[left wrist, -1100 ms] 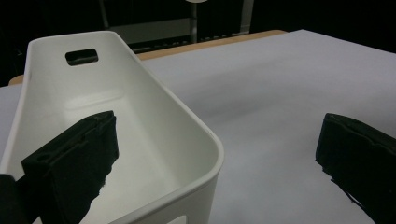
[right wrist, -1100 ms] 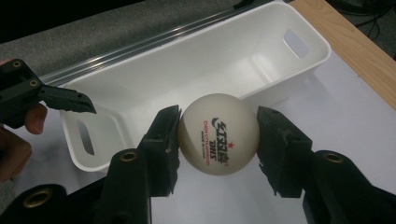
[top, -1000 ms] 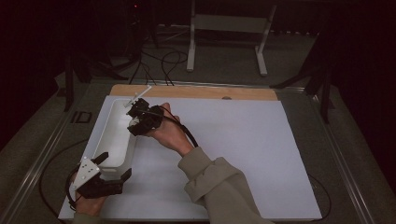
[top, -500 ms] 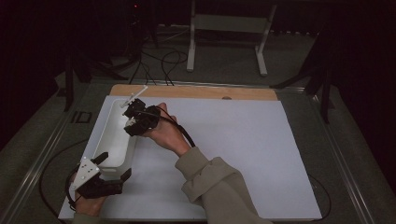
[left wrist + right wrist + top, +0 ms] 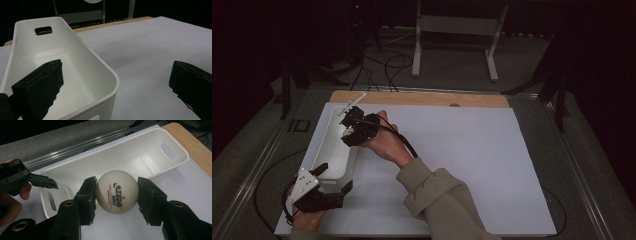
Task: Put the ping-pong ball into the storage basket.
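Observation:
A white table-tennis ball [image 5: 116, 195] with red and black print sits between the two black jaws of my right gripper [image 5: 116, 182], which is shut on it. This gripper [image 5: 349, 134] hangs over the far half of a long white bin [image 5: 332, 160] at the table's left. Below the ball, the bin [image 5: 150, 150] looks empty. My left gripper [image 5: 332, 186] is at the bin's near end, open. One of its jaws is inside the bin [image 5: 82, 62] and the other is outside over the white table top, with the wall between them untouched.
The white table top [image 5: 462, 160] stretches to the right of the bin. A wooden strip [image 5: 422, 99] borders its far edge and metal rails run along the sides. Beyond the table stand a white frame [image 5: 457, 30] and floor cables.
My right gripper has drifted slightly to the left over the bin, still holding the ball. The left gripper and the bin have stayed put.

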`<state>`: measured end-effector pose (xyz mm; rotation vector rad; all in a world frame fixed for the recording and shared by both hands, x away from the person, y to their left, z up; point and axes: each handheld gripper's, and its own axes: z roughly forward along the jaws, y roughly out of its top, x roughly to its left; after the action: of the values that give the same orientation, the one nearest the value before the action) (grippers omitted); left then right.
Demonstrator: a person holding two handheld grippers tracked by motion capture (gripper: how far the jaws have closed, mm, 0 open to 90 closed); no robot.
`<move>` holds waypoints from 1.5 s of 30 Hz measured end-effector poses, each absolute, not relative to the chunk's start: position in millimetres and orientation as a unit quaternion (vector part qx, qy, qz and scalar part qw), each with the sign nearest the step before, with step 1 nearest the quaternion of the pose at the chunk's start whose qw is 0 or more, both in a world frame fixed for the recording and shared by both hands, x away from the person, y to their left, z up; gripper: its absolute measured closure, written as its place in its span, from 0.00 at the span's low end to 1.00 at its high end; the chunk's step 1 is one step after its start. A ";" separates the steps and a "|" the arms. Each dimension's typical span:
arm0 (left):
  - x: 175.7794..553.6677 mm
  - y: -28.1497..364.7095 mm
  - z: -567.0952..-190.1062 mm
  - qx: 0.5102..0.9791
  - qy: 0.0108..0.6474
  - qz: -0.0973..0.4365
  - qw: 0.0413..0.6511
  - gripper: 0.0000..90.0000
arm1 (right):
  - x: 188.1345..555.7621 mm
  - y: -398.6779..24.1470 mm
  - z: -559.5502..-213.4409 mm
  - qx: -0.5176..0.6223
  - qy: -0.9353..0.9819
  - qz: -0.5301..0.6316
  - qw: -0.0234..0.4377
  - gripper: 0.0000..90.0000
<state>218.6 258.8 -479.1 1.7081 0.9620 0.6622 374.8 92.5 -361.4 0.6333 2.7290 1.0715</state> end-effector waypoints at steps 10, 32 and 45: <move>218.4 259.0 -479.1 0.709 0.400 0.274 0.512 0.00 | 373.7 99.2 -363.1 0.205 0.909 0.357 0.069 0.57; 218.4 259.6 -479.1 0.708 0.401 0.274 0.512 0.00 | 370.4 117.6 -370.7 0.196 0.911 0.358 0.055 0.57; 218.0 259.0 -478.8 0.710 0.399 0.277 0.509 0.00 | 369.1 127.0 -376.1 0.190 0.914 0.356 0.048 0.57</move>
<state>218.0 259.0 -478.8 1.7112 0.9610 0.6669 369.1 127.0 -376.1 0.5796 2.7861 1.0849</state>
